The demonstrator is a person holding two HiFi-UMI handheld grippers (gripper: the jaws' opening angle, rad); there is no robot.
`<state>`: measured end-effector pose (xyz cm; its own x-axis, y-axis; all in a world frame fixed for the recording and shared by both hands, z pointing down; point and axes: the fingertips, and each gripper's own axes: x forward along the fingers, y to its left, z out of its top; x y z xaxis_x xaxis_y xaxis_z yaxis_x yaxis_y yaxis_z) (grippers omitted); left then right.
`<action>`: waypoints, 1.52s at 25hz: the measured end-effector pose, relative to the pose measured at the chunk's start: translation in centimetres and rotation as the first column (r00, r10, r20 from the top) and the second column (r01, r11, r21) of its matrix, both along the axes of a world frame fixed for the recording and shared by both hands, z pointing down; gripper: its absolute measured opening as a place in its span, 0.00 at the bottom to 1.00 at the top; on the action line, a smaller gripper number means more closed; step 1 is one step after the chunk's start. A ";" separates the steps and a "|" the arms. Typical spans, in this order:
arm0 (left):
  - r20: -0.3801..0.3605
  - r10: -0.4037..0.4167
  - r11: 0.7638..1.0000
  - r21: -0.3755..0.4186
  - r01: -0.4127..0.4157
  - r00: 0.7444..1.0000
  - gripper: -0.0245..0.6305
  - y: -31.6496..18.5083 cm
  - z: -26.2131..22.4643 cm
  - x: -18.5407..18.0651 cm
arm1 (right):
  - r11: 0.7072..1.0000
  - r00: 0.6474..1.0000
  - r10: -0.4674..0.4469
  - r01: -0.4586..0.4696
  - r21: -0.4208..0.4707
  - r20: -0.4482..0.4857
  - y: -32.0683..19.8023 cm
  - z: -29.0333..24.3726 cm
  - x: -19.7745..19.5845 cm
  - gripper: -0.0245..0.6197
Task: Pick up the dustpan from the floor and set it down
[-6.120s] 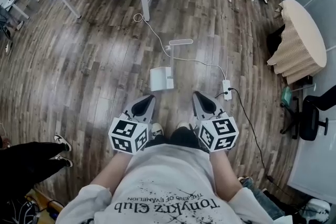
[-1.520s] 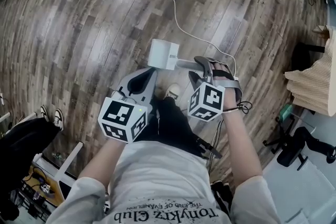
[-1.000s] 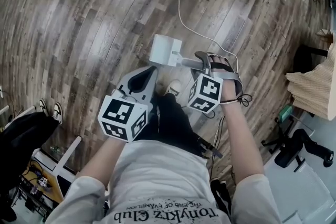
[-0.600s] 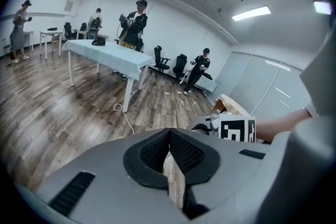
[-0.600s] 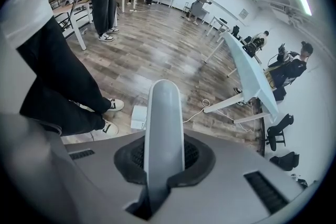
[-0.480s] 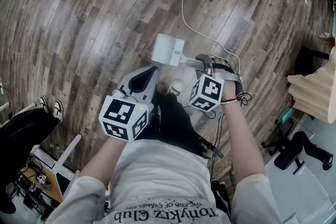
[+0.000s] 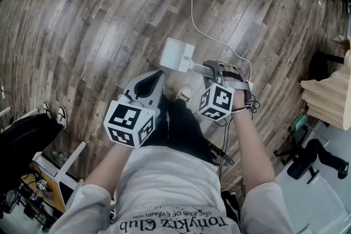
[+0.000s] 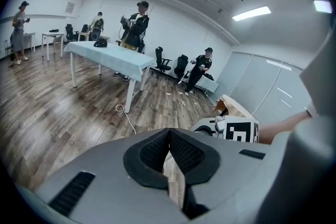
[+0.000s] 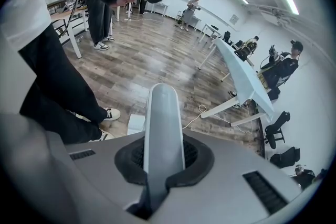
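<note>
- Since a second ago, my right gripper (image 7: 206, 69) has gone from wide fingers beside the dustpan (image 7: 176, 53) to fingers round its handle (image 7: 197, 67). The left gripper (image 7: 158, 74) has kept its place.
- Right fingers are closing on the handle. In the right gripper view the grey bar runs straight up between the two dark pads, and both pads sit against its sides.
- The dustpan's white pan (image 9: 135, 124) is at the far end of the handle, low by the floor (image 7: 82, 19) and just beside a shoe (image 9: 107, 114). I cannot tell whether it rests on the boards or hangs clear of them.
- From the head view the pan lies ahead of both grippers, with the handle angling back from it into my right gripper.
- Left fingers are pressed together at the tips with nothing between them. Only a sliver of floor shows through the gap behind the tips.
- The left gripper hangs in front of the dark trousers, apart from the dustpan and to the left of it.
- A white cable (image 7: 193, 8) snakes over the floor from near the pan toward the top of the head view.
- In the left gripper view, a white table (image 8: 107, 56) stands well off, with several people (image 8: 135, 23) around the room.
</note>
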<state>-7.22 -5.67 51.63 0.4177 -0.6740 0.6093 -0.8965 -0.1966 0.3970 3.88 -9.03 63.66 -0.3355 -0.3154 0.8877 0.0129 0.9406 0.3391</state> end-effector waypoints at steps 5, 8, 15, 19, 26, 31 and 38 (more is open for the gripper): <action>0.006 -0.001 1.000 0.010 0.001 1.000 0.07 0.3 -0.8 -0.3 | 1.000 1.000 0.019 -0.019 0.010 0.001 0.9 -1.3 0.3 0.10; 0.011 0.007 1.000 0.023 -0.007 1.000 0.07 0.7 -1.4 -0.4 | 0.999 0.999 0.034 -0.034 0.020 0.006 1.6 -2.4 0.4 0.10; 0.026 0.037 0.998 0.057 -0.039 0.999 0.07 1.9 -3.9 -0.4 | 0.996 0.996 0.083 -0.083 0.024 0.022 3.3 -6.6 0.7 0.10; 0.027 0.046 0.997 0.063 -0.048 0.999 0.07 4.0 -5.1 -0.2 | 0.991 0.991 0.128 -0.129 0.027 0.030 4.3 -10.1 1.1 0.10; 0.033 0.067 0.994 0.083 -0.070 0.997 0.07 6.6 -7.1 -0.5 | 0.982 0.982 0.186 -0.187 0.022 0.034 6.2 -15.2 1.7 0.10; 0.043 0.080 0.989 0.120 -0.085 0.996 0.07 7.5 -8.6 -0.6 | 0.979 0.979 0.200 -0.201 0.035 0.029 8.1 -17.1 2.0 0.10; 0.043 0.097 0.983 0.153 -0.103 0.994 0.07 8.6 -9.9 -0.2 | 0.977 0.978 0.207 -0.208 0.051 0.022 9.9 -18.4 2.4 0.10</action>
